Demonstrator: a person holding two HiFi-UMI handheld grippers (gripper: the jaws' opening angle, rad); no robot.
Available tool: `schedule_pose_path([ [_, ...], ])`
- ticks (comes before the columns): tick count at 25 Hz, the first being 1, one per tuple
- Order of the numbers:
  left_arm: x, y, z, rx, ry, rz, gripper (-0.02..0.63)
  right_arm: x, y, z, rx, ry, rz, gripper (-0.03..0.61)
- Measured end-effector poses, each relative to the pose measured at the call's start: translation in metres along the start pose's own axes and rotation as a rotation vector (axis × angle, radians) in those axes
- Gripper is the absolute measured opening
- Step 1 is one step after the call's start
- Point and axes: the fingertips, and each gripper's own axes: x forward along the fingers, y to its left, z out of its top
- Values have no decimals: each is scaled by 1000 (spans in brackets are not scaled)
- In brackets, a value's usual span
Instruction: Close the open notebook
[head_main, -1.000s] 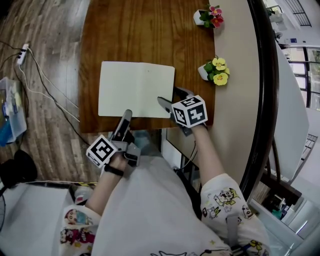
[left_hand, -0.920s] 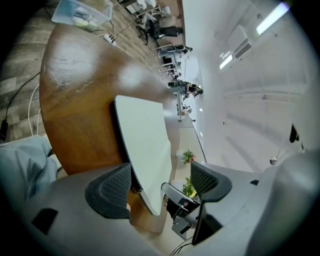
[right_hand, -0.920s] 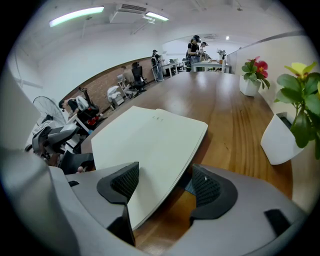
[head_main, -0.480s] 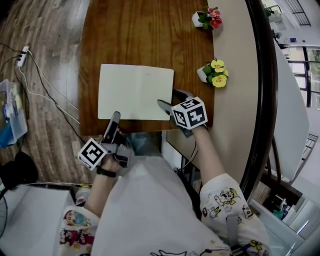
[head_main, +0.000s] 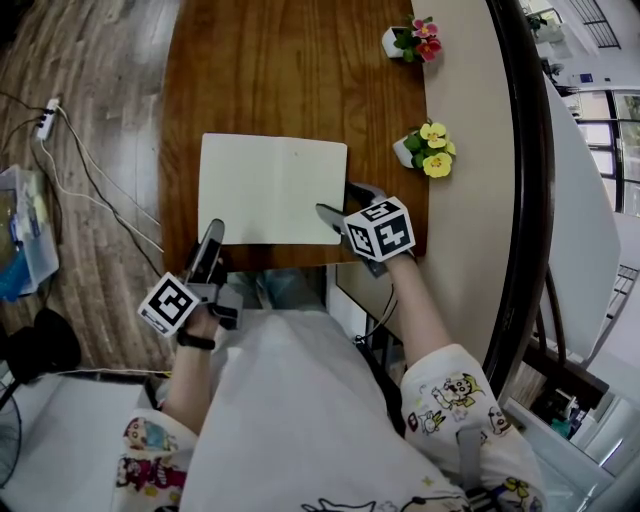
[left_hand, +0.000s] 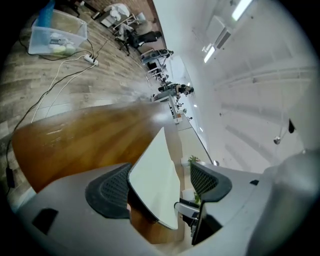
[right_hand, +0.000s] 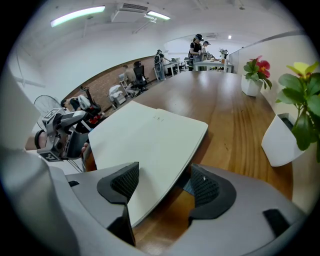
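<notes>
notebook (head_main: 272, 190) flat on the wooden table (head_main: 290, 70), right gripper (head_main: 337, 200) jaws spread loose around its near right corner, left gripper (head_main: 210, 238) also spread, empty, at the table's near edge

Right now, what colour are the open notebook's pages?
The notebook pages are plain pale cream; head view shows it best.

Notebook (head_main: 272, 190) on table (head_main: 290, 70), flower pot (head_main: 424, 148) to R, 2nd pot (head_main: 406, 38) behind

A long brown wooden table (head_main: 290, 70) stands on grey-brown plank flooring (head_main: 100, 60) (a white power strip (head_main: 45, 108) lies there), under white ceiling strip lights (right_hand: 77, 16).
</notes>
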Motion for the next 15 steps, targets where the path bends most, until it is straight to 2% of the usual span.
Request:
schedule_pose_path([
  [7, 15, 0, 15, 62, 43, 17, 344, 0, 2, 1, 1, 0, 2, 299],
  [12, 22, -1, 22, 62, 54, 27, 330, 0, 1, 1, 2, -4, 1, 299],
  [13, 22, 1, 23, 73, 54, 41, 275, -1, 1, 0, 2, -5, 1, 299],
  [14, 21, 2, 24, 87, 53, 55, 155, -1, 1, 0, 3, -7, 1, 299],
  [15, 21, 3, 25, 102, 53, 68, 85, -2, 2, -1, 4, -9, 1, 300],
])
